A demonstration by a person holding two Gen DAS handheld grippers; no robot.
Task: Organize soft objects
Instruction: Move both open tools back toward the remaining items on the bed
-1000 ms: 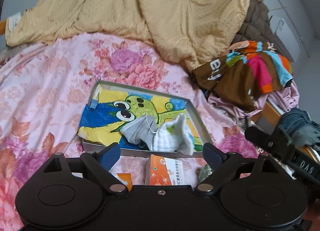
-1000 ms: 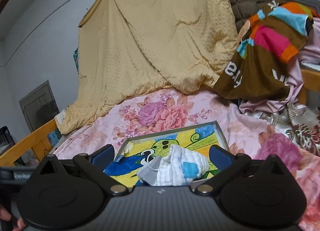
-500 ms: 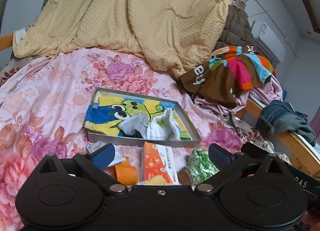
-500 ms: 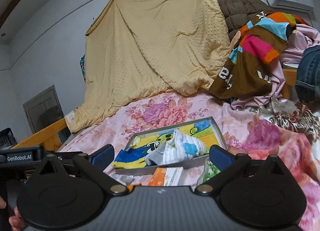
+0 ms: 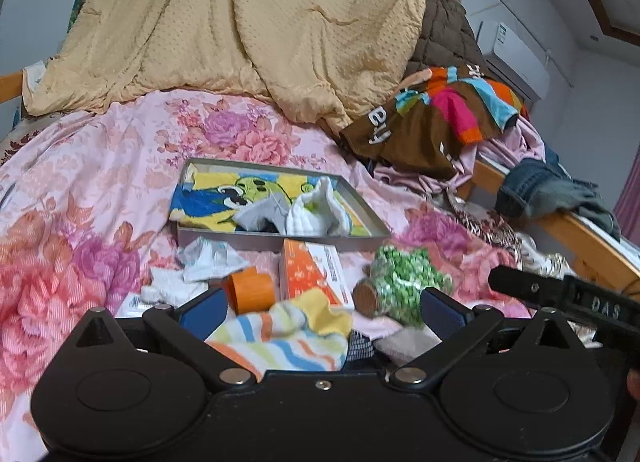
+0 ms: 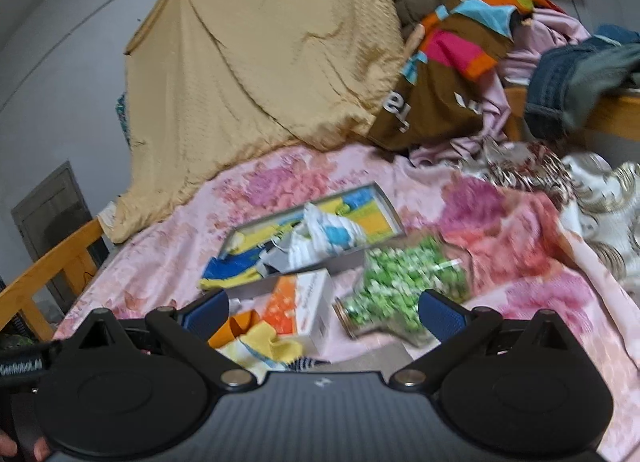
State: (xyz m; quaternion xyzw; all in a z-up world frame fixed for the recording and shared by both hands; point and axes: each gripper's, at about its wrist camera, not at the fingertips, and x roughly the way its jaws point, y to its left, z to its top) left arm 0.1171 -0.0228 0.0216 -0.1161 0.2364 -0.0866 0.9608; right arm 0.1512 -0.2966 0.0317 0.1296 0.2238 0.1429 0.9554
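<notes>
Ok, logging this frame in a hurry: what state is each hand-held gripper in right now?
Left hand-held gripper: open, holding nothing; its jaws have just been opening.
Right hand-held gripper: open, holding nothing.

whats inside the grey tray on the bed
The tray holds a cartoon frog towel lying flat, with a grey cloth and a white cloth bunched on top. The tray floor under them is hidden.

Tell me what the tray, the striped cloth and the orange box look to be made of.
Tray: probably metal, going by its thin, stiff grey walls and matte finish. Striped cloth: soft, towel-like fabric that crumples in loose folds. Orange box: printed cardboard with flat faces, sharp edges and a slight sheen.
</notes>
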